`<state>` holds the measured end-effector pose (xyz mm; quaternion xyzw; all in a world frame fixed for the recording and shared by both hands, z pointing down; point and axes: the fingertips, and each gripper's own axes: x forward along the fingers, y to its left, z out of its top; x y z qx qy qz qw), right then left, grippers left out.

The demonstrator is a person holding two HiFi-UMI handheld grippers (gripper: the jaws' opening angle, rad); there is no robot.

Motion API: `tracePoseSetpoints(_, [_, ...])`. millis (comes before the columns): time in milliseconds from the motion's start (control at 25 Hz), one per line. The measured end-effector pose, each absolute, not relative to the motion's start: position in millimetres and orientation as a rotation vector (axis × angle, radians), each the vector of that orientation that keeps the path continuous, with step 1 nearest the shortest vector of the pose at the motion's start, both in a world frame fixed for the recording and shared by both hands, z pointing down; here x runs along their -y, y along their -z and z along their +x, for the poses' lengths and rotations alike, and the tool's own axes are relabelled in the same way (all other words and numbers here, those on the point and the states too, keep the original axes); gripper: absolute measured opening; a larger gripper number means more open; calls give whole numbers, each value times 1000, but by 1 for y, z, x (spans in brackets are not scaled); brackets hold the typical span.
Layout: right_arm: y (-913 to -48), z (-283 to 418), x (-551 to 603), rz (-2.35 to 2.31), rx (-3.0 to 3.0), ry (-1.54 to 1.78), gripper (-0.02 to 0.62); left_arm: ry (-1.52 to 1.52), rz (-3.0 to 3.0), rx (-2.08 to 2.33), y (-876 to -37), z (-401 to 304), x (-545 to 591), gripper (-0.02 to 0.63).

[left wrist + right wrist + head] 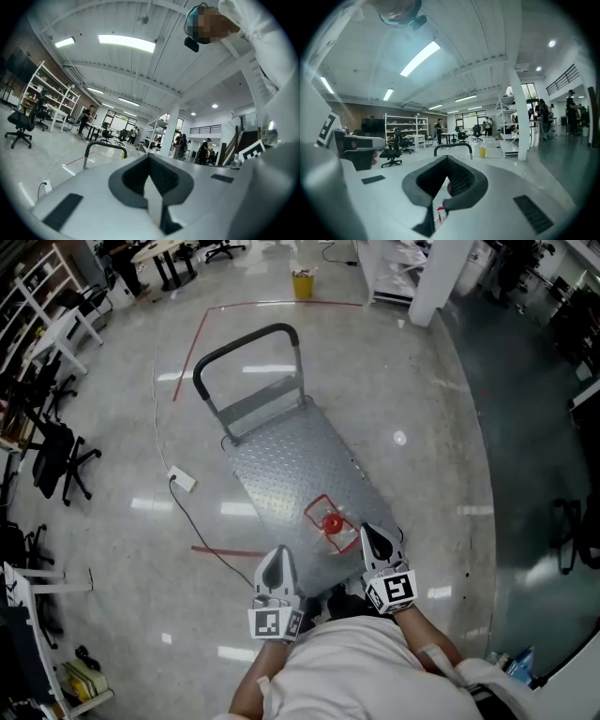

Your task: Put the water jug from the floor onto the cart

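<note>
Glossy floor (450,427) — one cart (281,460), one jug (331,522)

The left tool (150,161) is seen at bottom centre, jaws closed together, nothing held between them. A cart handle (101,146) is shown at centre left, a chair (19,123) at far left.
</note>
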<state>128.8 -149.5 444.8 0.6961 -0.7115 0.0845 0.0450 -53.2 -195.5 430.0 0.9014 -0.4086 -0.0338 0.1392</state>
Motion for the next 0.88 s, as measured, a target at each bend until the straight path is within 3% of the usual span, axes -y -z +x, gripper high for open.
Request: tracePoseSetpoints(880, [-443, 113, 132, 2101, 2218, -270, 12, 91, 2689, 1102, -416, -45, 177, 3])
